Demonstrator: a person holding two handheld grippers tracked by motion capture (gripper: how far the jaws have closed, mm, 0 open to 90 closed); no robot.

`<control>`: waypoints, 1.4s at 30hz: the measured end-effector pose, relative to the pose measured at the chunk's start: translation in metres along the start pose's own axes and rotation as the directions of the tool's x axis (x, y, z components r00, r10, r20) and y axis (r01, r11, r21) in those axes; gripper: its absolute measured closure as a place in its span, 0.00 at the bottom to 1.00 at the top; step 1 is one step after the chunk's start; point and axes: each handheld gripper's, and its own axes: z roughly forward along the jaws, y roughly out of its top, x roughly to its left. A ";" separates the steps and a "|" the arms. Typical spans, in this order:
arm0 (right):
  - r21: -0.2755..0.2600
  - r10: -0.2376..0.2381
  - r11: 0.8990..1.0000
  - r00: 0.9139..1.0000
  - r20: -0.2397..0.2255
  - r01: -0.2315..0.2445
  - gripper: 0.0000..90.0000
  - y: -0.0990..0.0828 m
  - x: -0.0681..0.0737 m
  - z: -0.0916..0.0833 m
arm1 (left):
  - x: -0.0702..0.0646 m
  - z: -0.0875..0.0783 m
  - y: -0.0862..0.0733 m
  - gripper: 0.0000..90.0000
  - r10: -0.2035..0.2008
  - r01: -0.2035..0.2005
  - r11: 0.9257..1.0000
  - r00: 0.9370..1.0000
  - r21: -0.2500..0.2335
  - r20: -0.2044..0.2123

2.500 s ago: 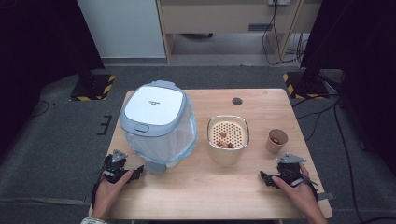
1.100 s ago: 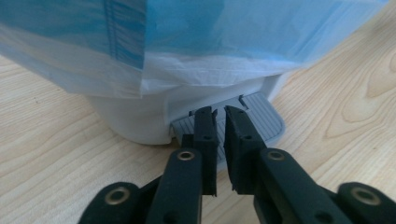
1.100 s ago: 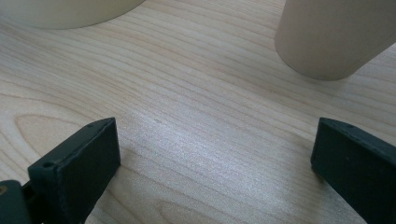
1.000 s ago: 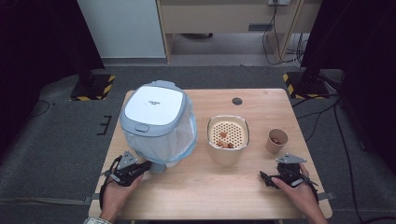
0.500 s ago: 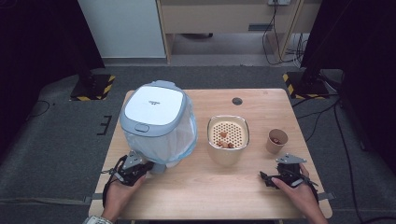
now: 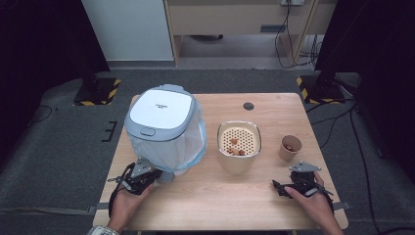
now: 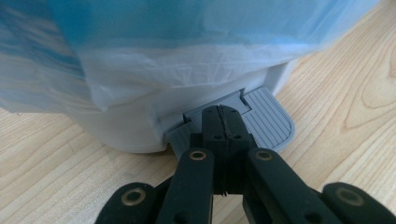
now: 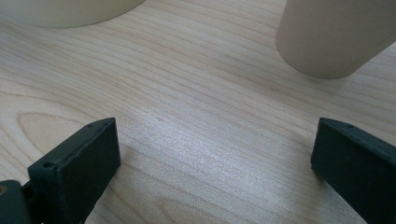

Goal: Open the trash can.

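Observation:
A white pedal bin [image 6: 164,122] with a closed lid and a blue liner bag [image 7: 163,56] stands on the left of the wooden table [image 6: 220,196]. Its grey ribbed pedal [image 7: 268,119] sticks out at the foot. My left gripper [image 7: 223,112] is shut with nothing between its jaws, and its tips lie over the pedal's inner edge. From above, the left gripper [image 6: 155,177] sits right at the bin's base. My right gripper [image 6: 278,187] rests on the table at the front right. In its own view the right gripper [image 8: 217,144] stands wide open over bare wood.
A cream bowl with a perforated insert [image 6: 239,144] holding a few brown bits stands mid-table; its wall [image 8: 70,11] is near the right gripper. A small paper cup [image 6: 290,147] stands right of it, close ahead of the right jaws as the cup [image 8: 336,32].
My left hand has slid right along the table's front edge, bringing the gripper up to the foot of the bin. The right hand has stayed put.

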 end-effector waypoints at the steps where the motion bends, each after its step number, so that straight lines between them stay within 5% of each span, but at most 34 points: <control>1: 0.000 0.000 1.000 1.000 0.000 0.000 0.02 0.000 0.000 0.000 | 0.000 0.000 0.000 1.00 -0.004 0.004 1.000 1.000 0.000 0.002; 21: 0.006 -0.023 1.000 1.000 -0.017 0.023 0.07 0.001 -0.001 -0.003 | 0.002 0.009 -0.003 1.00 0.010 -0.011 0.999 1.000 0.039 0.013; 28: -0.044 -0.020 0.999 0.999 0.047 0.022 0.15 0.002 -0.005 -0.016 | 0.001 0.009 -0.003 1.00 0.016 -0.016 0.999 1.000 0.041 0.008; 34: -0.115 0.028 0.993 0.991 0.131 -0.013 0.20 0.006 -0.018 -0.021 | 0.001 0.010 -0.002 1.00 0.024 -0.024 0.999 1.000 0.042 0.002; 37: -0.176 0.041 0.984 0.990 0.133 -0.017 0.22 0.011 -0.024 -0.024 | 0.001 0.010 -0.002 1.00 0.023 -0.024 0.999 1.000 0.043 0.003; 42: -0.202 0.068 0.978 0.990 0.122 -0.043 0.18 0.018 -0.032 -0.023 | 0.000 0.010 -0.002 1.00 0.027 -0.027 0.999 1.000 0.042 0.000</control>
